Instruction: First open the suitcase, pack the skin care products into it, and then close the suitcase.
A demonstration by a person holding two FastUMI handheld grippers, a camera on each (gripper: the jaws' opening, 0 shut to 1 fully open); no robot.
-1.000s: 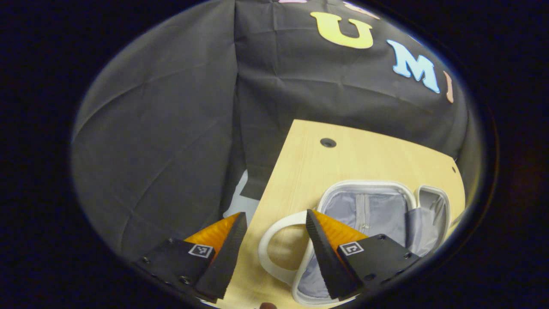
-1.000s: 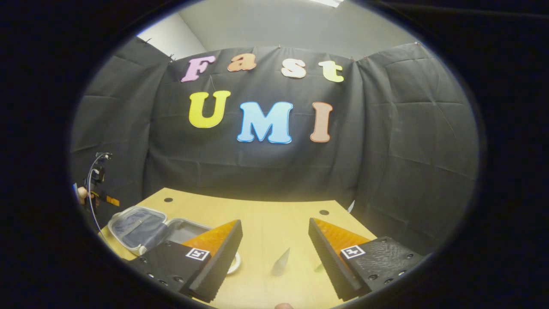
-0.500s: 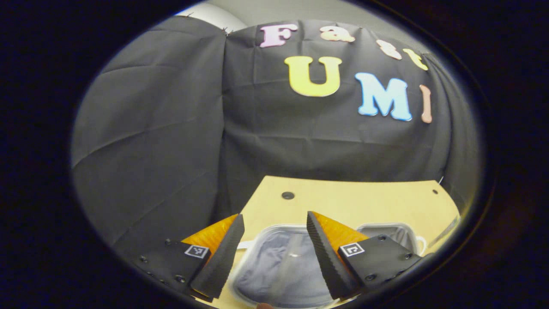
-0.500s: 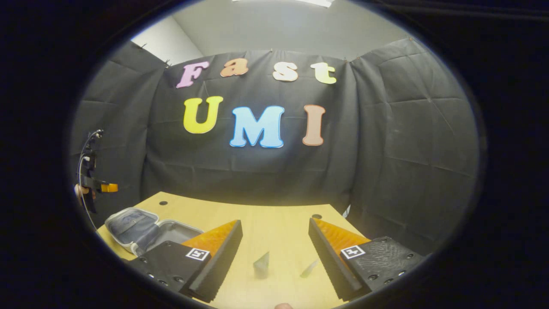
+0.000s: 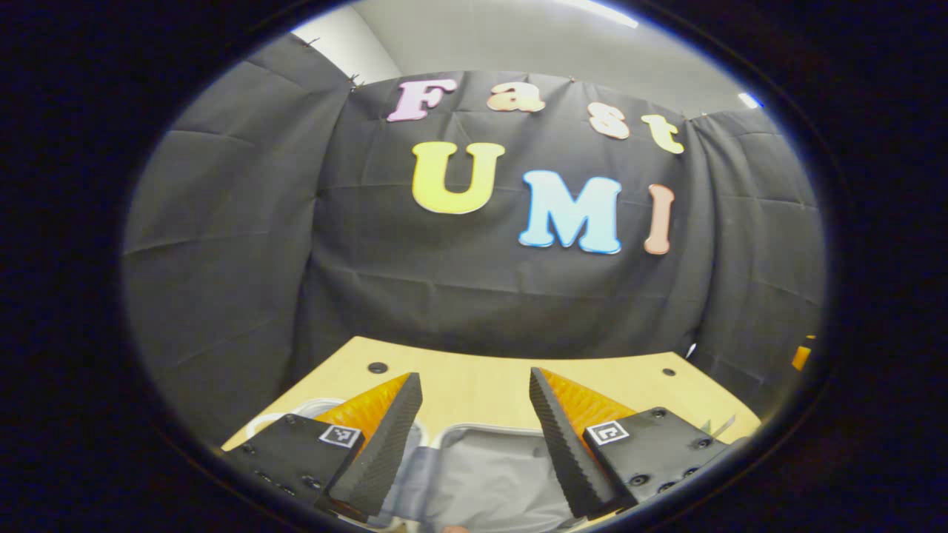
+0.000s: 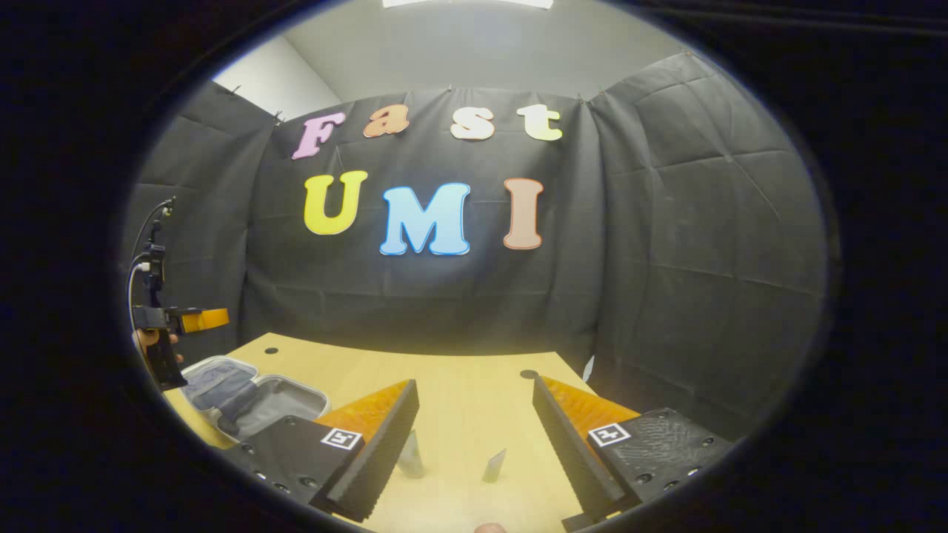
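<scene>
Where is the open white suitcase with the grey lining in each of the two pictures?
Left gripper view: the open white suitcase with grey lining lies at the bottom middle, right under and between the left gripper fingers.
Right gripper view: the suitcase sits at the lower left, on the left end of the table, below the left gripper.
Shared landmark: the light wooden table with small dark holes by its far edge.

Count, right gripper view:
- Suitcase: 1, open, two halves, at left edge of tabletop.
- Skin care items: 2 on tabletop — tube and second tube, near front edge, apart from each other.
- Tabletop holes: 2, near far edge.

Count, left gripper view:
- Suitcase: 1.
- Tabletop holes: 2.
</scene>
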